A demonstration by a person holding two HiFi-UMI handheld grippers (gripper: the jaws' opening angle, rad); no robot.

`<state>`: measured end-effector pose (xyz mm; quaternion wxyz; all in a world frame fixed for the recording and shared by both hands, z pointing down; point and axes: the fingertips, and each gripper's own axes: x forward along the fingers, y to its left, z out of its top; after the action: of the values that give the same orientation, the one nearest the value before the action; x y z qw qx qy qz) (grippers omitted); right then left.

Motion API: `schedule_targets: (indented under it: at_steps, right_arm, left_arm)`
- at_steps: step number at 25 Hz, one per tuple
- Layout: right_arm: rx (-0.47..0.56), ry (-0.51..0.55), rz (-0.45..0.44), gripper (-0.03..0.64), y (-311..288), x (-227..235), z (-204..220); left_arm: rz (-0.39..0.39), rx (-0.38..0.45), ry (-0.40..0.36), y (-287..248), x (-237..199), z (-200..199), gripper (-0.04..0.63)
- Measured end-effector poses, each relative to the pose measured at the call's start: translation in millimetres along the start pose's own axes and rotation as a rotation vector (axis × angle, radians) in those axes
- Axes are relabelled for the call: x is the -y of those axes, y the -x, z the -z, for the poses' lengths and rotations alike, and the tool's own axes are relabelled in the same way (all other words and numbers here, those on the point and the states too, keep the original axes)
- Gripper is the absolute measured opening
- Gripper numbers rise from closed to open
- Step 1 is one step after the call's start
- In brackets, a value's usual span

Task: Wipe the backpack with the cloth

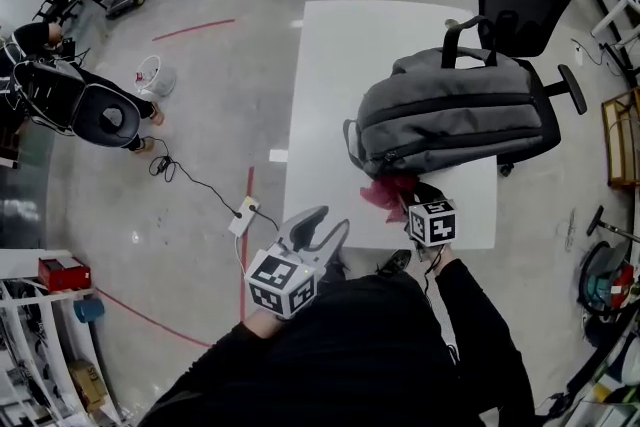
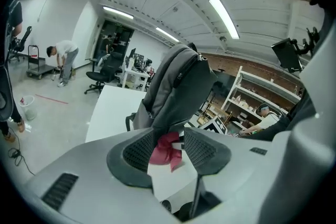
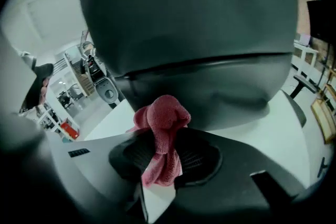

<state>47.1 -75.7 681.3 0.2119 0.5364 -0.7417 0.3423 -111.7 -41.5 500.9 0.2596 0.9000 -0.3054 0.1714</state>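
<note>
Approach: our right gripper [image 1: 408,203] clamps the cloth [image 1: 388,192] beside the backpack [image 1: 455,115], left gripper [image 1: 325,223] gapes empty; next we press, stroke.

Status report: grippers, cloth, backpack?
Right gripper shut on red cloth, close to backpack. Left gripper open, empty, off table corner. Nothing in the way.

The person is wearing a black long-sleeved top [image 1: 370,345], the sleeves reaching down to the wrists. The left gripper [image 1: 328,223] is showing a light grey moulded shell with dark ribbed pads [image 2: 139,150] and a cube [image 1: 281,282] of black-and-white square markers. The right gripper [image 3: 165,152] is showing the same grey shell, dark pads and its own marker cube [image 1: 432,222].
</note>
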Motion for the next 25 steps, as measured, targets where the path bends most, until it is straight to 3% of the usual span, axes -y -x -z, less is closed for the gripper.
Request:
schedule_targets:
  at_steps: [6,14,18,25]
  right_arm:
    - [0.054,-0.15,0.165,0.117,49.8,128.1,-5.9]
    - [0.087,-0.292,0.275,0.117,84.2,227.1,-6.7]
    - [0.08,-0.339,0.261,0.117,79.5,225.7,-7.6]
    - [0.043,-0.367,0.258,0.117,56.8,173.2,11.1]
  left_arm:
    - [-0.013,-0.01,-0.022,-20.0,35.9,-3.6,0.193]
    - [-0.038,-0.019,-0.027,-39.5,63.0,0.9,0.193]
    - [-0.047,-0.017,-0.017,-39.0,60.7,1.0,0.193]
    - [-0.031,-0.011,-0.01,-27.7,35.9,-4.4,0.193]
